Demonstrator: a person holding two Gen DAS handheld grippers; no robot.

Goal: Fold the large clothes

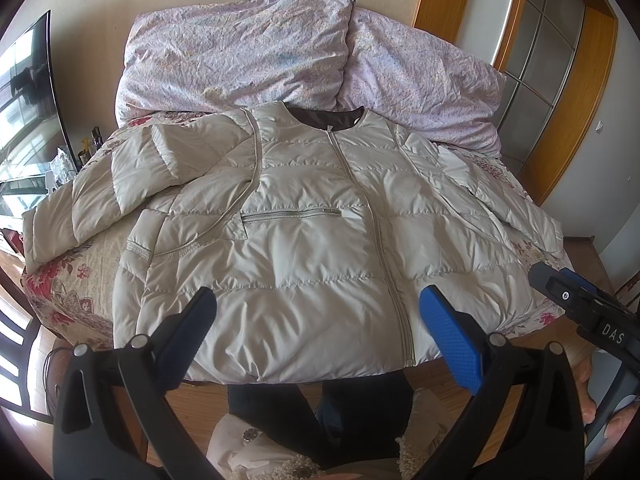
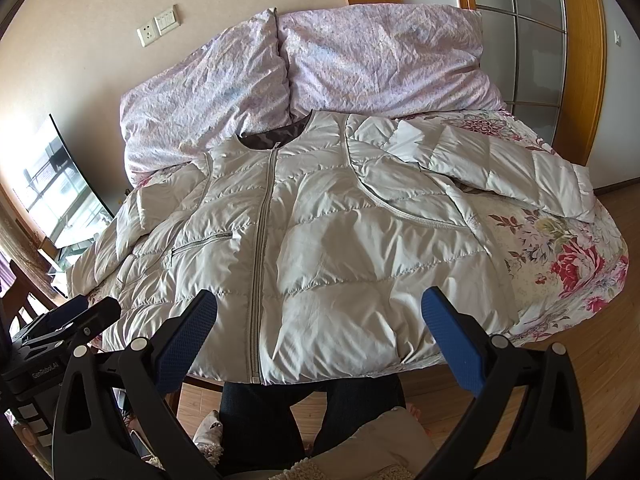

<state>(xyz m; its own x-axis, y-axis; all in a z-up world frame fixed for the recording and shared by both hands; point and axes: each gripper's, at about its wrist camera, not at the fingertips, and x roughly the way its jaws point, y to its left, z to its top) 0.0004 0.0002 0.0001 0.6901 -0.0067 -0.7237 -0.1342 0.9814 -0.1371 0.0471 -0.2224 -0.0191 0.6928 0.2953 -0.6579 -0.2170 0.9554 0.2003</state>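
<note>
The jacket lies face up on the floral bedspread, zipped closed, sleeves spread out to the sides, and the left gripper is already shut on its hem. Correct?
Not quite: the left gripper is open, holding nothing, as the left wrist view shows. The jacket does lie face up on the floral bedspread, zipped, sleeves spread.

My left wrist view looks forward and down from the bed's foot, close above the jacket (image 1: 304, 248) hem. My right wrist view sits alongside, facing the same way. Both share the jacket, the pillows (image 1: 240, 52) and the wall.
</note>
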